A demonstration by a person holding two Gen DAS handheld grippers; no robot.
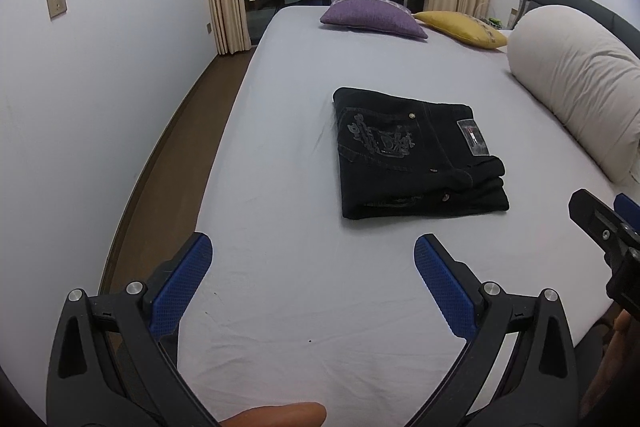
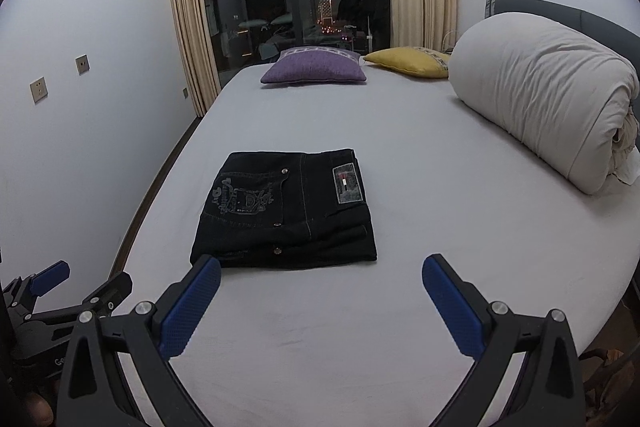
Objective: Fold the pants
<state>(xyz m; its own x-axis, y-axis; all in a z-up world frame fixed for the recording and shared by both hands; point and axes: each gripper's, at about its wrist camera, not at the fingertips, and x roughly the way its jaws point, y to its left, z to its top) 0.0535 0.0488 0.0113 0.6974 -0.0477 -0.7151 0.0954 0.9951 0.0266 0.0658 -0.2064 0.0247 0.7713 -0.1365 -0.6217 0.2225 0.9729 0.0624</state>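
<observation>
Black jeans (image 1: 416, 159) lie folded into a compact rectangle on the white bed sheet (image 1: 300, 307), back pocket embroidery and waist label facing up. They also show in the right wrist view (image 2: 288, 211). My left gripper (image 1: 312, 259) is open and empty, held above the sheet nearer than the jeans and to their left. My right gripper (image 2: 320, 279) is open and empty, just in front of the jeans' near edge. The right gripper also shows at the right edge of the left wrist view (image 1: 604, 223), and the left gripper at the lower left of the right wrist view (image 2: 80, 283).
A rolled cream duvet (image 2: 548, 95) lies along the bed's right side by the grey headboard (image 2: 560, 7). A purple cushion (image 2: 316, 69) and a yellow cushion (image 2: 408, 61) sit at the far end. A white wall (image 1: 100, 87) and wood floor strip (image 1: 160, 167) run along the left; curtains and a dark window stand behind.
</observation>
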